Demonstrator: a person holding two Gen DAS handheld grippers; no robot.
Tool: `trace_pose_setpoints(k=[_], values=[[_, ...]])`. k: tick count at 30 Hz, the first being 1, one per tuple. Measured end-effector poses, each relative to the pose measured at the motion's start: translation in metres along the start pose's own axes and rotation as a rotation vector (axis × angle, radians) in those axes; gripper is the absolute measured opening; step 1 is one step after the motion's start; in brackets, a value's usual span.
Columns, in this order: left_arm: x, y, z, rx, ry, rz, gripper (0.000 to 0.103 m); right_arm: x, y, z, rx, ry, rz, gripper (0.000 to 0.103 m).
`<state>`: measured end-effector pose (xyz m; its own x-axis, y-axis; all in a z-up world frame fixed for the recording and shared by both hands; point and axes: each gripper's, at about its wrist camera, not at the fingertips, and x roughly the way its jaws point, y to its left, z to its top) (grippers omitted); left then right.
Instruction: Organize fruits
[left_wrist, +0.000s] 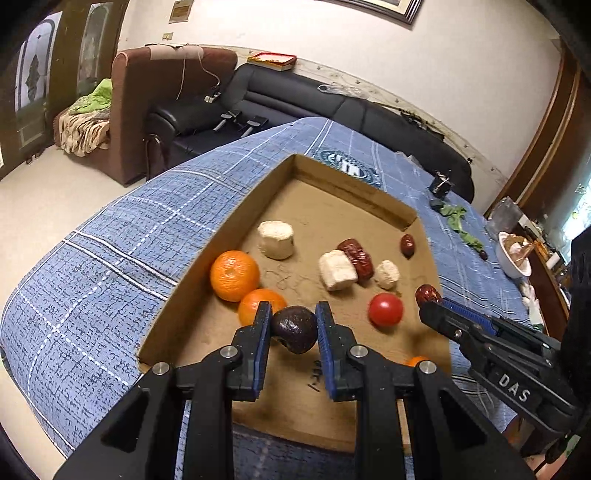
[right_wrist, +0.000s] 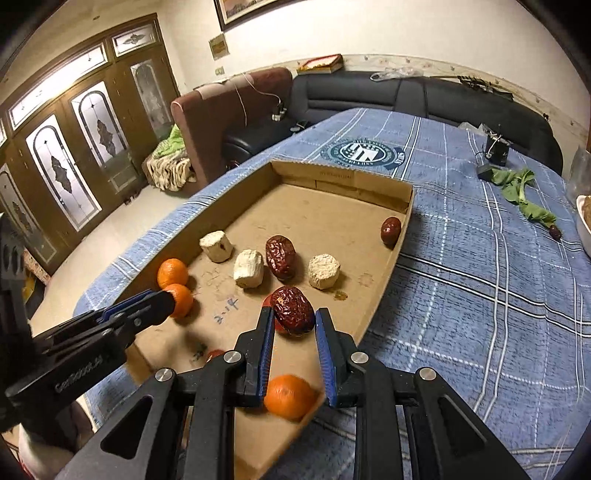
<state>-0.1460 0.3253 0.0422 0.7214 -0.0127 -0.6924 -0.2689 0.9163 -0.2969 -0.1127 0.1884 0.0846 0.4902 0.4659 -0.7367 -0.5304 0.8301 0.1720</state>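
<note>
**Cardboard tray contents and tool status**

The cardboard tray (right_wrist: 400, 225) holds oranges (left_wrist: 234, 275), pale chunks (left_wrist: 276, 239), wrinkled red dates (right_wrist: 280, 256) and a tomato (left_wrist: 385, 309). Left tool (left_wrist: 294, 323) is clamped on a dark purple fruit (left_wrist: 294, 328); right tool (right_wrist: 294, 326) is clamped on a red date (right_wrist: 291, 309), both above the tray floor

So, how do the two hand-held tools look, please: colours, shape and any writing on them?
Both are matte black. The left tool and the right tool each have two flat fingers with ribbed blue pads and silver round bolts at the joints. White lettering on the side of the right one reads "DAS"; the grey marking on the left one is too blurred to read. No cables or sleeves show.
</note>
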Motion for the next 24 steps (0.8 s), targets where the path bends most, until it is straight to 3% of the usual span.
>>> trace_pose_setpoints(k=[8, 10, 12, 14, 24], values=[[0.007, -0.003, 0.001, 0.027, -0.011, 0.035, 0.024, 0.021, 0.000, 0.003, -0.012, 0.017, -0.034, 0.026], [0.008, -0.006, 0.001, 0.036, -0.014, 0.035, 0.030, 0.022, 0.002, 0.005, -0.023, 0.012, -0.044, 0.026], [0.008, -0.008, 0.001, 0.033, -0.014, 0.021, 0.048, 0.022, 0.003, 0.006, -0.027, 0.011, -0.042, 0.026], [0.007, -0.007, 0.001, 0.035, -0.018, 0.028, 0.059, 0.022, 0.003, 0.007, -0.023, 0.011, -0.031, 0.026], [-0.002, -0.011, 0.003, 0.030, -0.027, 0.024, 0.068, 0.011, 0.005, 0.005, -0.010, -0.011, 0.001, 0.030]])
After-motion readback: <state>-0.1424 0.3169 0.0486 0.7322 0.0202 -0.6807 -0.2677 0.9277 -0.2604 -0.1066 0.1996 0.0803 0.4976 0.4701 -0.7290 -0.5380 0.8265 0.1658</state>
